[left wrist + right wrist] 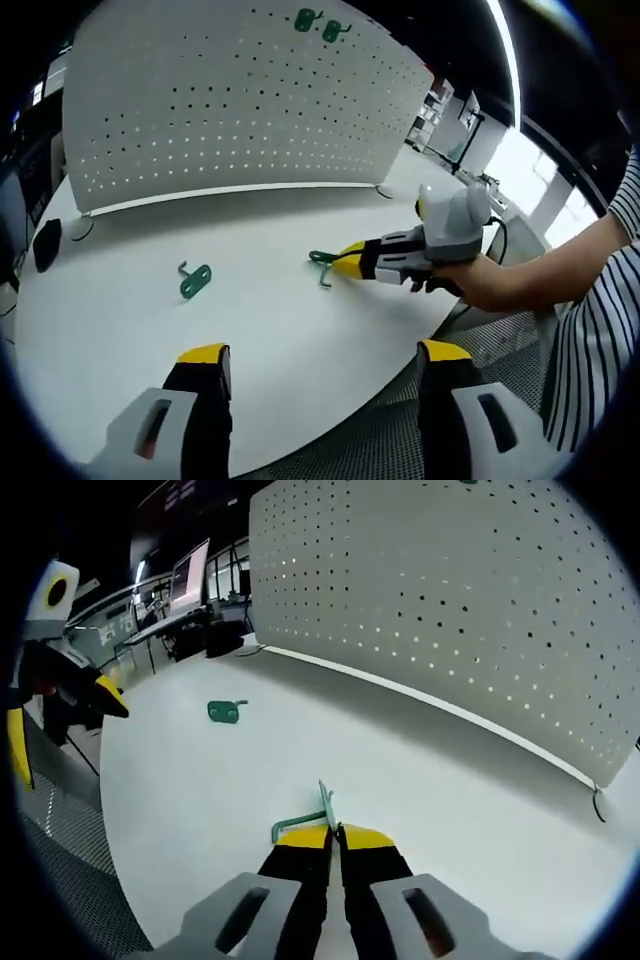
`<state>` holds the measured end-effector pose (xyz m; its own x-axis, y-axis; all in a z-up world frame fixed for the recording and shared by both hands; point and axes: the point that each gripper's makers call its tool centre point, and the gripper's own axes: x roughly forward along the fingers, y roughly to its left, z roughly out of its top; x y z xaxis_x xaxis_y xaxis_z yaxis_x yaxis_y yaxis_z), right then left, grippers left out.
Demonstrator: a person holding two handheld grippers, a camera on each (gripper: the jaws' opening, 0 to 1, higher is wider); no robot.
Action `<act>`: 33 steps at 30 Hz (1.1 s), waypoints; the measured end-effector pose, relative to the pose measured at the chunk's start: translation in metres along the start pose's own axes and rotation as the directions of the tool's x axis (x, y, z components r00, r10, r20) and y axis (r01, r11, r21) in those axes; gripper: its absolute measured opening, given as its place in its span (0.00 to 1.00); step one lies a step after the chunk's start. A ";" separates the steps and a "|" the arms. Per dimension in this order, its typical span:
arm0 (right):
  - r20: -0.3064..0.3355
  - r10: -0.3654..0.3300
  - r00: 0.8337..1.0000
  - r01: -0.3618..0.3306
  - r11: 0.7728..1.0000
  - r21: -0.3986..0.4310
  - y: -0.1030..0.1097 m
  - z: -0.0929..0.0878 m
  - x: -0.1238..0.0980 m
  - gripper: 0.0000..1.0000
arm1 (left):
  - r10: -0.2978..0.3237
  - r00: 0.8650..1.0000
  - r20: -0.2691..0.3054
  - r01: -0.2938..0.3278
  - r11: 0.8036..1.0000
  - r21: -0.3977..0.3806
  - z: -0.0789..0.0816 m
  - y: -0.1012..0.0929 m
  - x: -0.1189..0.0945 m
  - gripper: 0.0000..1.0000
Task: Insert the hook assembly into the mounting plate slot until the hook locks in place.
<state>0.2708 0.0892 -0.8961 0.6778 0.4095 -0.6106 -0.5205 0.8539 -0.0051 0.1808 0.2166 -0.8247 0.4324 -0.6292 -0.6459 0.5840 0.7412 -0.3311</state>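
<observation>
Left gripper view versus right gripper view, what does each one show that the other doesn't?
Left gripper view: two green hooks already hanging on the pegboard, and a person's striped sleeve behind the right gripper. Right gripper view: desks with monitors behind the table. Both share the pegboard, the table, the gripped hook and the loose hook.
</observation>
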 end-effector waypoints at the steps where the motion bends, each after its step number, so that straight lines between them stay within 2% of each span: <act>1: -0.003 0.004 1.000 -0.004 1.000 0.007 0.000 0.001 -0.001 0.01 | 0.000 1.000 0.000 0.000 1.000 -0.001 -0.001 0.000 0.001 0.77; 6: -0.013 0.032 0.999 -0.032 0.999 0.021 0.007 0.008 -0.003 0.01 | -0.010 1.000 -0.003 0.010 1.000 0.011 -0.001 -0.003 0.006 0.77; 11: -0.036 0.061 0.997 -0.058 0.994 0.090 0.009 0.010 -0.005 0.00 | -0.021 1.000 -0.005 0.021 1.000 0.018 0.000 -0.006 0.012 0.76; 14: -0.048 0.074 0.996 -0.069 0.992 0.103 0.012 0.013 -0.007 0.00 | -0.026 1.000 -0.005 0.026 0.999 0.036 0.000 -0.006 0.014 0.75; 18: -0.061 0.111 0.992 -0.102 0.985 0.138 0.020 0.019 -0.011 0.00 | -0.021 0.999 -0.023 0.024 0.993 0.112 0.002 -0.006 0.019 0.74; 23: -0.078 0.159 0.984 -0.143 0.972 0.186 0.029 0.029 -0.019 0.00 | -0.034 0.999 -0.008 0.035 0.983 0.182 0.012 -0.007 0.024 0.71; 26: -0.086 0.178 0.980 -0.158 0.967 0.200 0.034 0.034 -0.025 0.00 | -0.028 1.000 -0.006 0.028 0.966 0.257 0.019 -0.005 0.026 0.70; 31: -0.098 0.203 0.974 -0.176 0.957 0.233 0.042 0.041 -0.031 0.00 | -0.039 0.999 0.005 0.036 0.955 0.293 0.027 -0.007 0.029 0.67; 33: -0.137 0.223 0.965 -0.180 0.947 0.267 0.047 0.037 -0.035 0.00 | -0.039 0.999 0.005 0.035 0.941 0.336 0.029 -0.008 0.031 0.66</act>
<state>0.2418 0.1269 -0.8454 0.4670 0.5413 -0.6992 -0.4761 0.8203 0.3170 0.2093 0.1846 -0.8221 0.4126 -0.6586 -0.6292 0.7957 0.5969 -0.1029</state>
